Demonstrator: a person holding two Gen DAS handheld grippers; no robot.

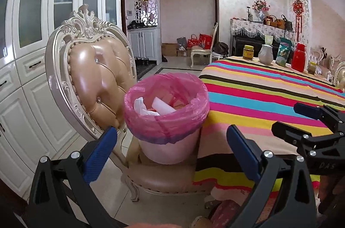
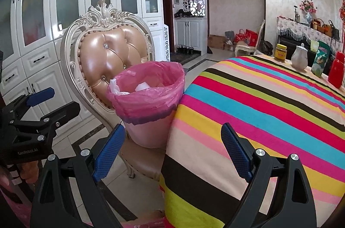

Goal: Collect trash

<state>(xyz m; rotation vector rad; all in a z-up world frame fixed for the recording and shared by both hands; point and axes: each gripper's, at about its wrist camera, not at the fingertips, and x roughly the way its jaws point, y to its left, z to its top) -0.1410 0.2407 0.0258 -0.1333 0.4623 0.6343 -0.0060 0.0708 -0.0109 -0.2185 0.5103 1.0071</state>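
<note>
Left wrist view: a pink bin (image 1: 172, 141) lined with a pink bag (image 1: 166, 118) is seen standing on the seat of an ornate chair (image 1: 97, 81), just beside the edge of the striped tablecloth (image 1: 269, 94) at about 3 o'clock from it. White crumpled plastic and paper (image 1: 155, 107) are seen inside. The left gripper (image 1: 171, 141) is held wide, nothing between its blue pads, the bin lying ahead at 12 o'clock. In the right wrist view the right gripper (image 2: 172, 144) is likewise spread wide and empty, with the bin (image 2: 148, 133) at about 11 o'clock.

The liner is judged thin, soft and slippery, easily torn if pinched hard or dragged over the rim; its load looks light. The folded-over cuff (image 1: 151, 131) around the rim is judged the best place to be gripped, at opposite sides, at about 9 and 3 o'clock, so that the bag can be gathered and lifted evenly. The bin itself seems stiff but light, and could be tipped off the seat if pulled sideways.
</note>
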